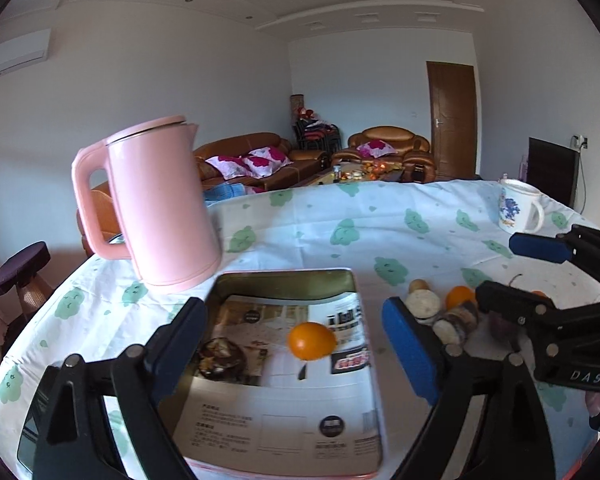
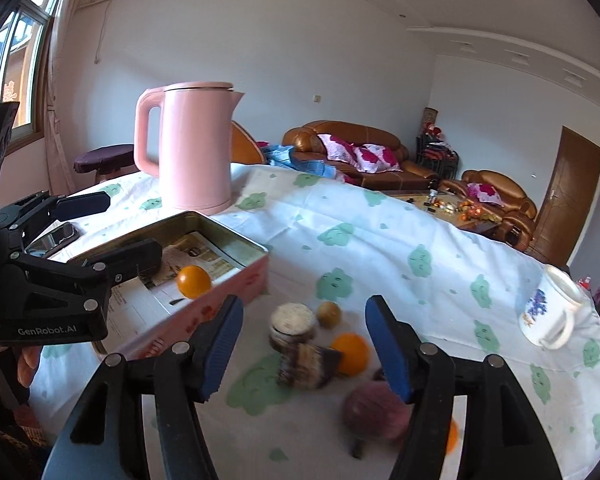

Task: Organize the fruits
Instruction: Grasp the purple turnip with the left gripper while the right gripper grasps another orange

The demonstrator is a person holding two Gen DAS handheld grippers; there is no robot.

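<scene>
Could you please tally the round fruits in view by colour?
Orange: 3 (orange in the tin, loose orange, half-hidden orange)
Purple: 1 (purple fruit)
Brown: 1 (small brown fruit)
Total: 5

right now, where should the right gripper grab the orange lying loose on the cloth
Probably across the widest part of the orange, coming from above: it is round, so any pair of opposite sides will do, and the brown lump crowds its left. The right gripper is open.
</scene>
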